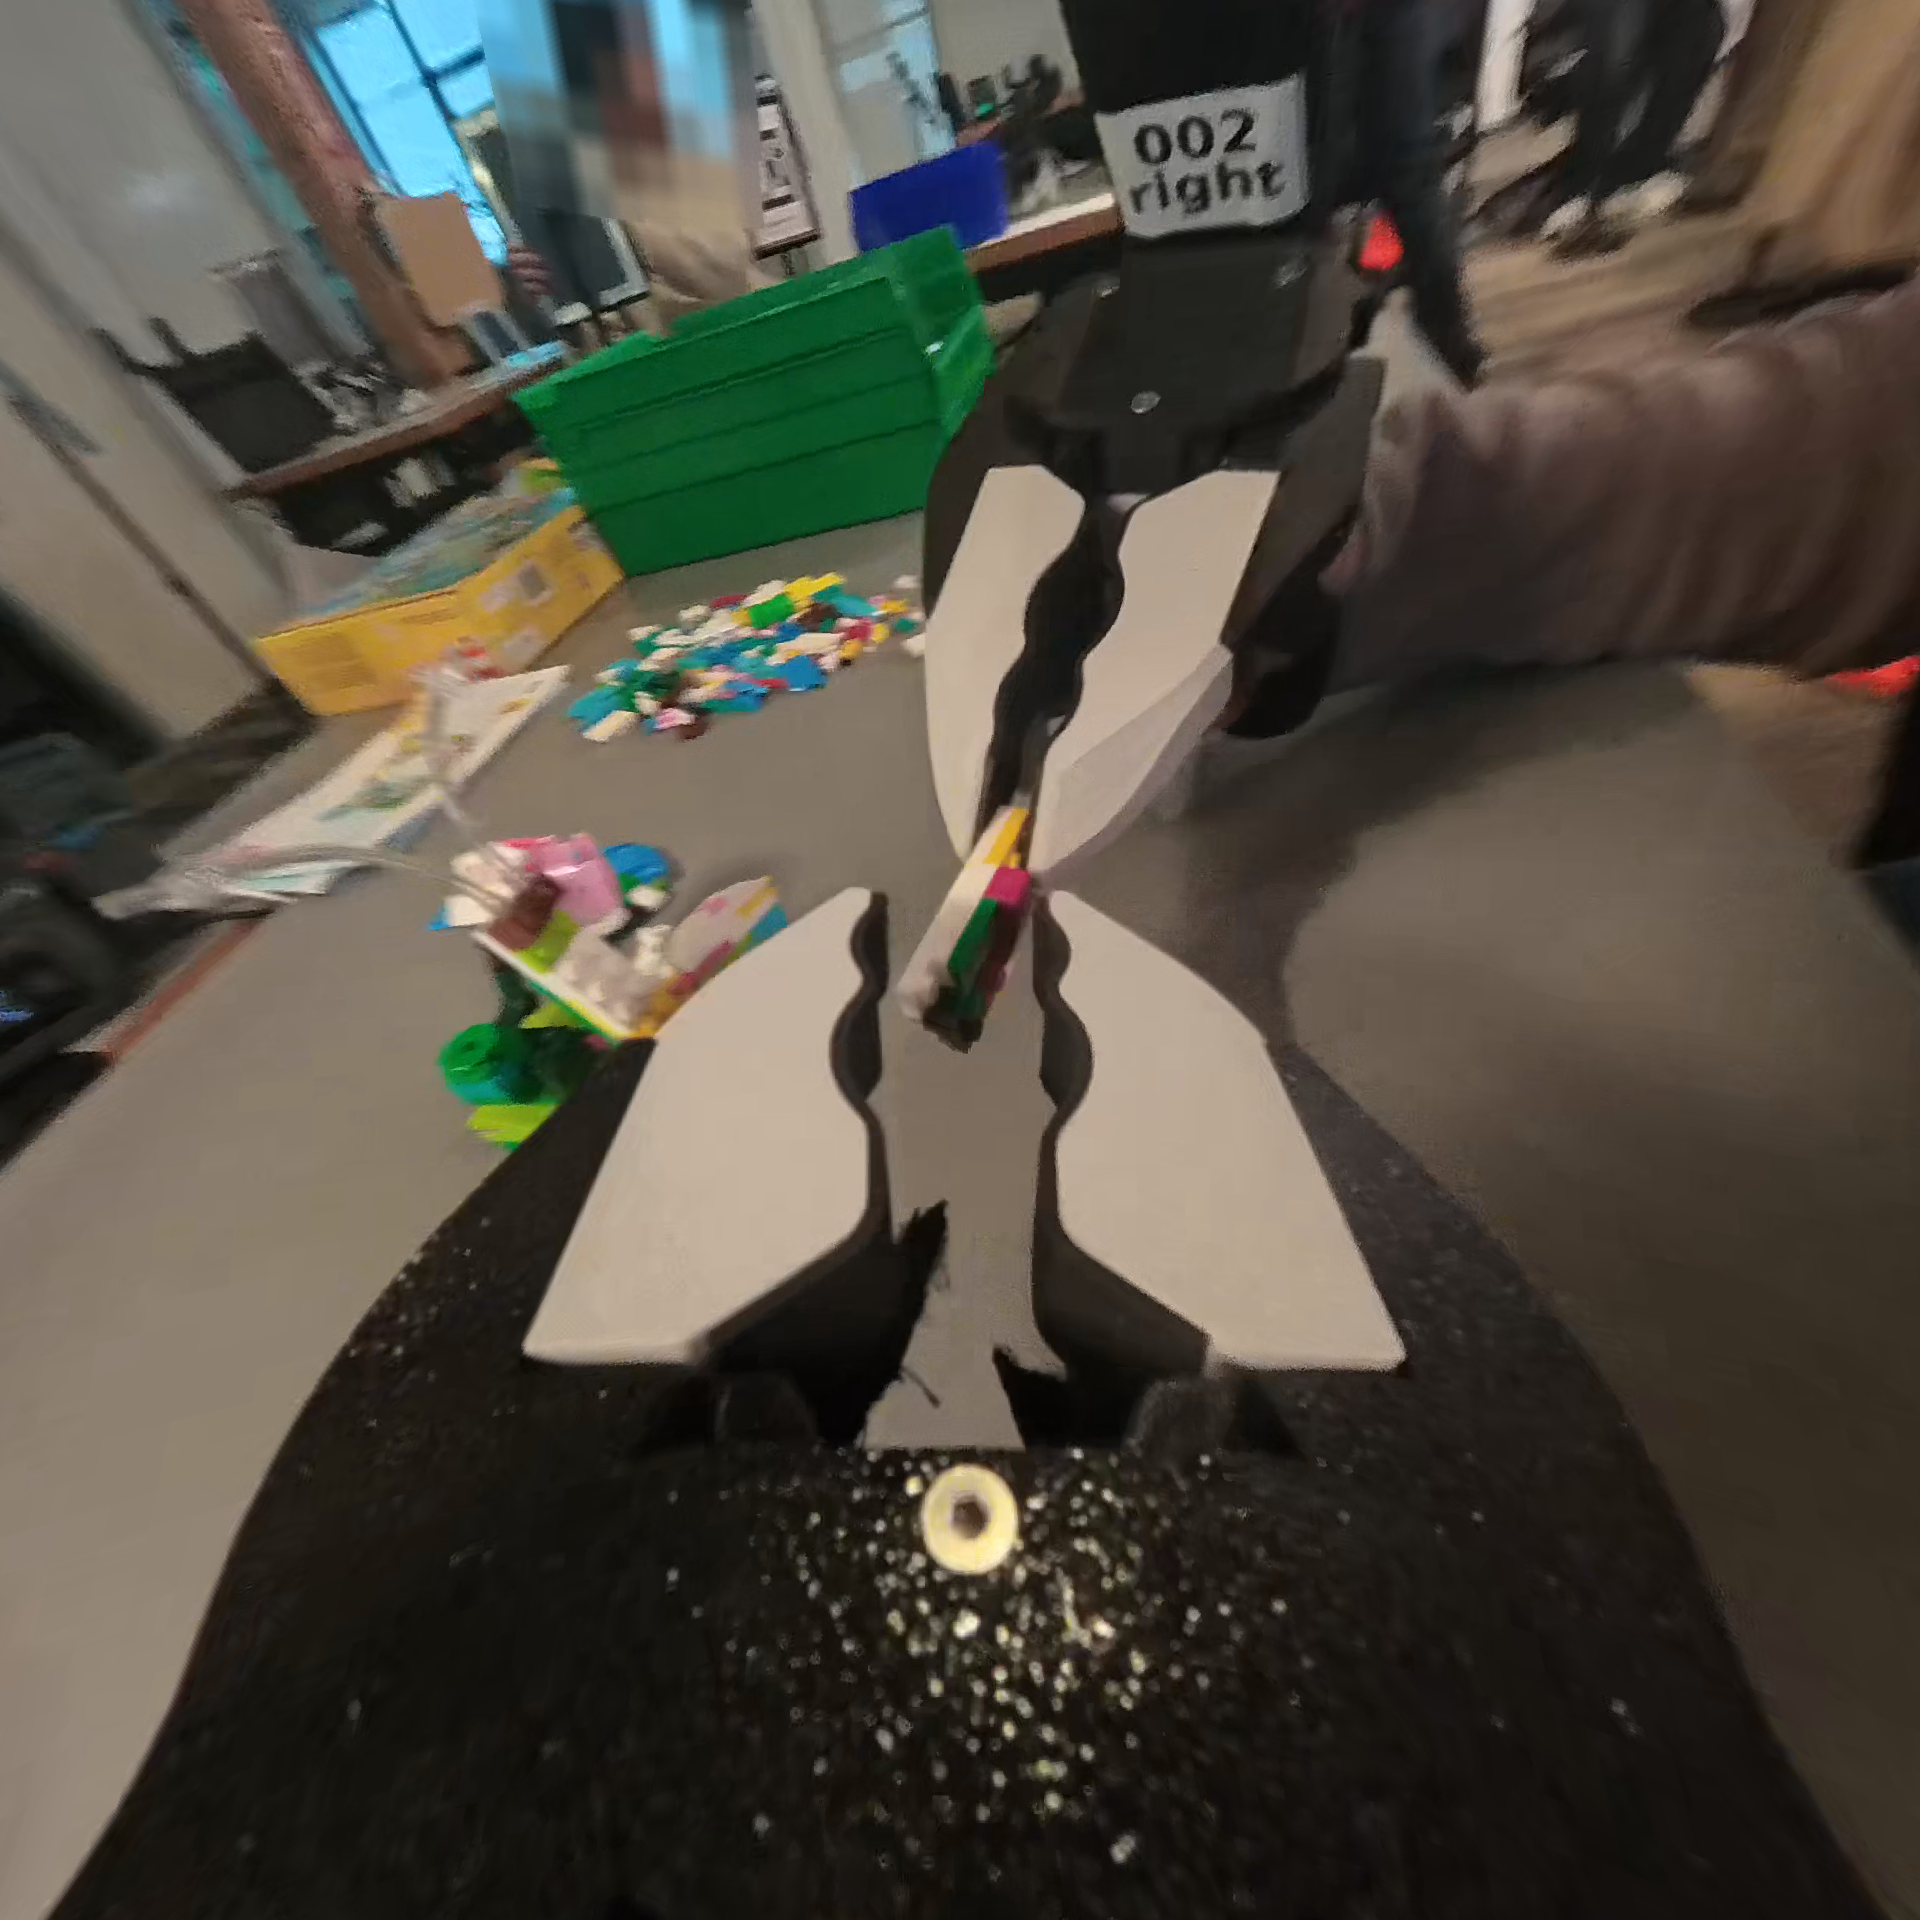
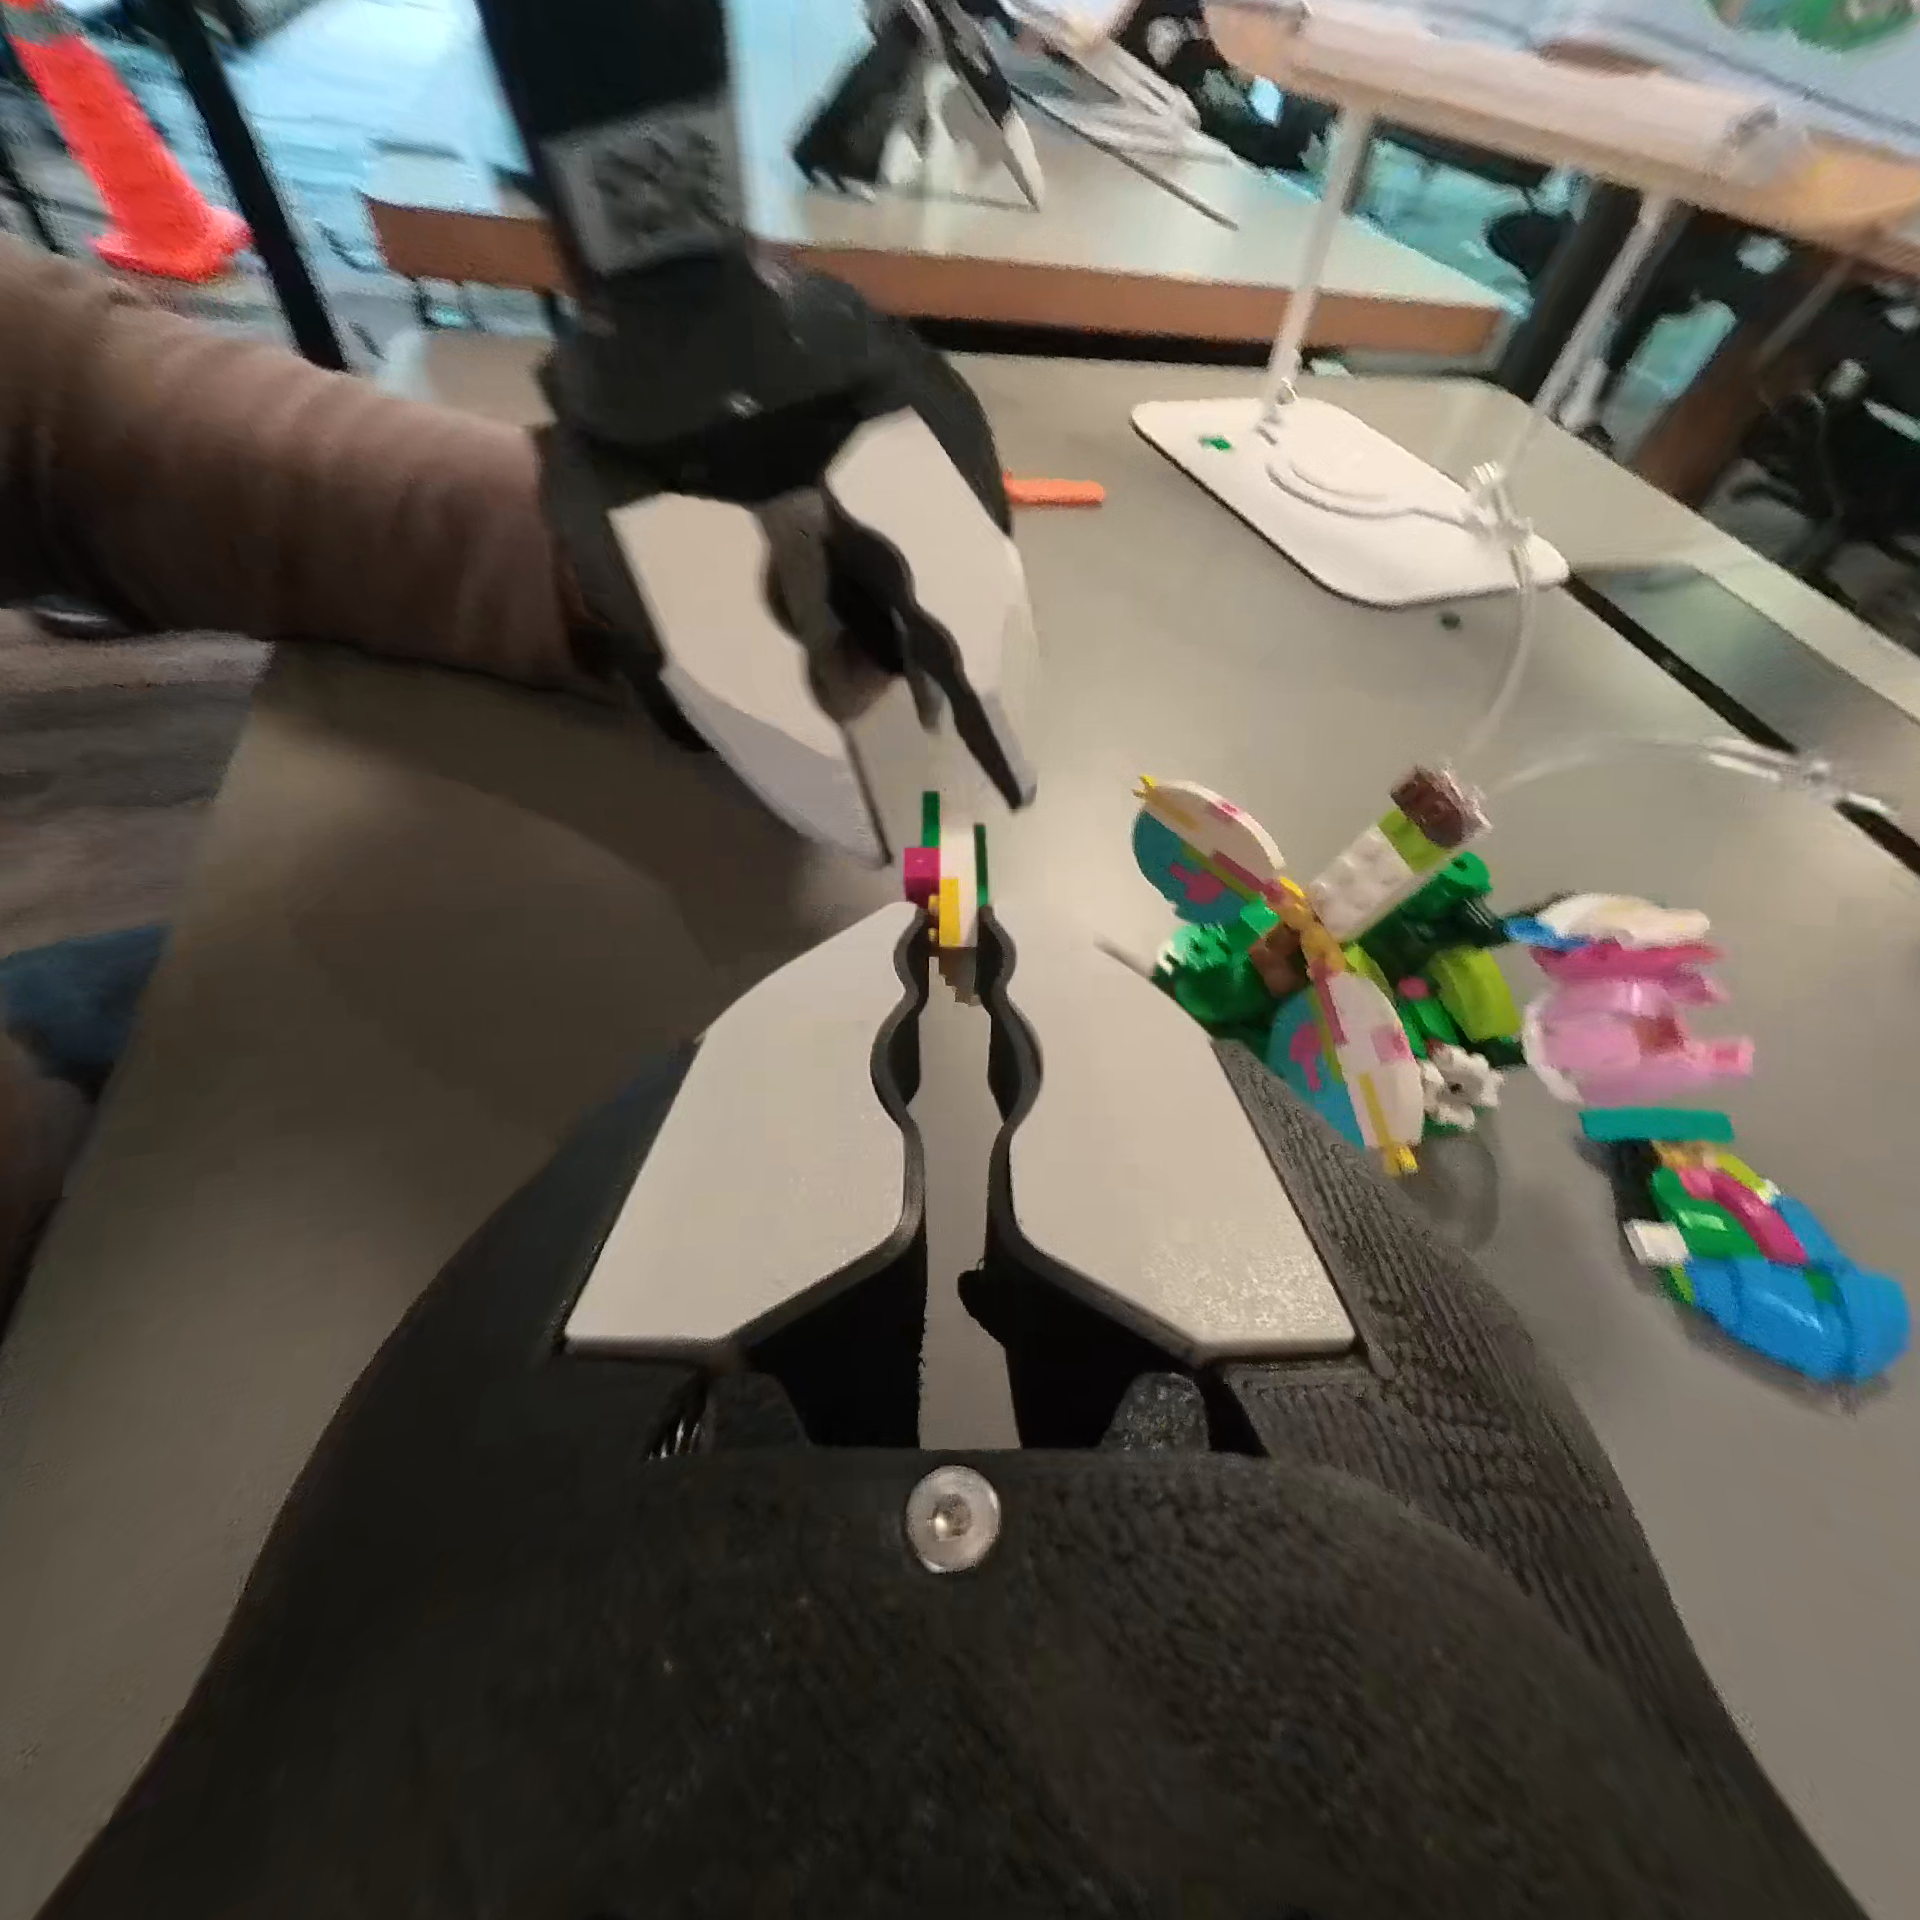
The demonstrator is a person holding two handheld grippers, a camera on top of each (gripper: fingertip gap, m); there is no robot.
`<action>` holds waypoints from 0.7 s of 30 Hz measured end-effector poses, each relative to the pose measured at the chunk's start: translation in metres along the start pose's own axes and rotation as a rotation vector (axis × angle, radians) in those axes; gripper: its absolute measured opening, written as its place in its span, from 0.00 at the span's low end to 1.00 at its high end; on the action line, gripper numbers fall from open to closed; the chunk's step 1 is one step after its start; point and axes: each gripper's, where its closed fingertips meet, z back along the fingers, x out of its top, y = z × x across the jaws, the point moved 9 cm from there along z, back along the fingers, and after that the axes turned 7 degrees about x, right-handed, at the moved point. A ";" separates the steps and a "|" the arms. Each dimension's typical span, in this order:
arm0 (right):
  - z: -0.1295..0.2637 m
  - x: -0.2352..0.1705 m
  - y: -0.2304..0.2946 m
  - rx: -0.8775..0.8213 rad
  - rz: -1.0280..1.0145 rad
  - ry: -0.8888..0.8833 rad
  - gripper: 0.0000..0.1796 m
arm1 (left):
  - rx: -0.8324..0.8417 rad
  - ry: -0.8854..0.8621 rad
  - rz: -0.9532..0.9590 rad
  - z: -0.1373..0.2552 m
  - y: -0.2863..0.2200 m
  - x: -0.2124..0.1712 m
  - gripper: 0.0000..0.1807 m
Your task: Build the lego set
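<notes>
Right gripper [image 2: 951, 925] of mine pinches a small lego sub-assembly [image 2: 951, 883] at its fingertips, the jaws drawn nearly together on it, at the centre of the right wrist view. That piece is a thin stack of white, yellow, magenta and green bricks, held on edge above the table. My left gripper [image 1: 961, 914] stands with its jaws parted and nothing clamped; in the left wrist view the same sub-assembly [image 1: 971, 935] hangs down between its fingertips, close against the right-hand finger, though blur keeps me from saying whether they touch.

Lower right of the right wrist view, a partly built lego model [image 2: 1340, 956] sits on the grey table [image 2: 1195, 675]: green foliage, round teal-and-white pieces, a pink block, and a blue-and-green section just beside it. A white stand base [image 2: 1340, 499] with a clear post rests farther back, upper right.

Upper middle of the left wrist view shows a heap of loose bricks [image 1: 738, 660], an open instruction booklet [image 1: 416, 769] and a yellow box [image 1: 447, 613] to its left, and stacked green bins [image 1: 758, 436] behind. Beyond lie other tables and windows, all blurred. An orange cone [image 2: 125, 166] stands upper left in the right wrist view.
</notes>
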 end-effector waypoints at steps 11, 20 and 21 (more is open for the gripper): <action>-0.024 -0.011 0.006 -0.216 -0.001 0.219 0.04 | 0.275 0.262 -0.593 -0.021 -0.030 -0.020 0.07; -0.027 -0.013 0.011 -0.319 0.027 0.209 0.03 | 0.331 0.287 -0.710 -0.025 -0.034 -0.025 0.04; -0.027 -0.015 0.009 -0.315 -0.011 0.195 0.03 | 0.335 0.296 -0.749 -0.026 -0.035 -0.026 0.04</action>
